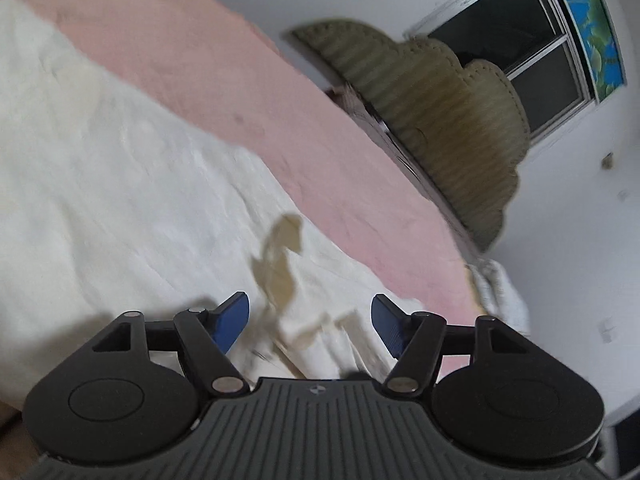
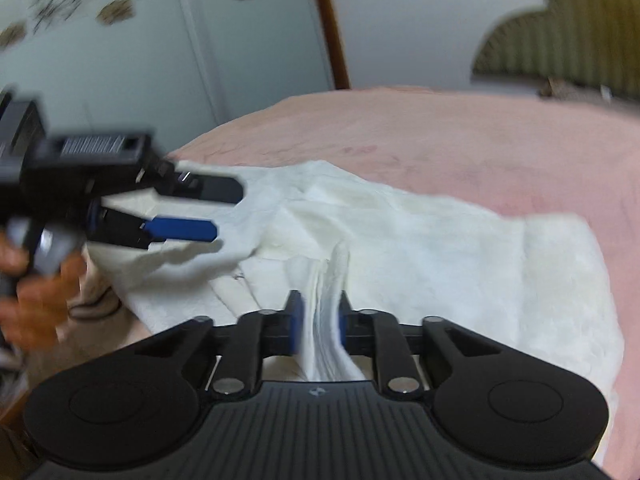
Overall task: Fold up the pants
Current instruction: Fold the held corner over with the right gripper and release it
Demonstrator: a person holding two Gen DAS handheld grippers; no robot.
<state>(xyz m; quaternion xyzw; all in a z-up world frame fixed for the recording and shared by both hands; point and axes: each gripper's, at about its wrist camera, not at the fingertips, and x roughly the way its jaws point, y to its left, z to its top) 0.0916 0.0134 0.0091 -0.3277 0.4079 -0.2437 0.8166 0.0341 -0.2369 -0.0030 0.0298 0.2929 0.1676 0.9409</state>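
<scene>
From the left wrist camera, the left gripper [image 1: 310, 322] has its blue fingers [image 1: 232, 322] spread wide, with nothing between them. Under and ahead of it lie the cream-white pants [image 1: 120, 168], spread from about seven o'clock up to eleven o'clock across the pink bedspread [image 1: 224, 92]. A tan tag or drawstring end [image 1: 280, 252] sticks up from the cloth at twelve o'clock, just past the fingertips. Off at two o'clock an olive scalloped headboard [image 1: 440, 108] stands against the wall, with a dark window [image 1: 516, 40] beyond it.

From the right wrist camera, the right gripper [image 2: 319, 322] is clamped narrowly on a bunched ridge of the pants [image 2: 400, 232], the fabric pinched between both blue pads. The garment spreads from there toward one and three o'clock over the pink bedspread [image 2: 460, 136]. At nine o'clock the left gripper [image 2: 228, 210] hovers just above the cloth's edge, jaws parted and empty, with the person's hand [image 2: 36, 300] blurred behind it
</scene>
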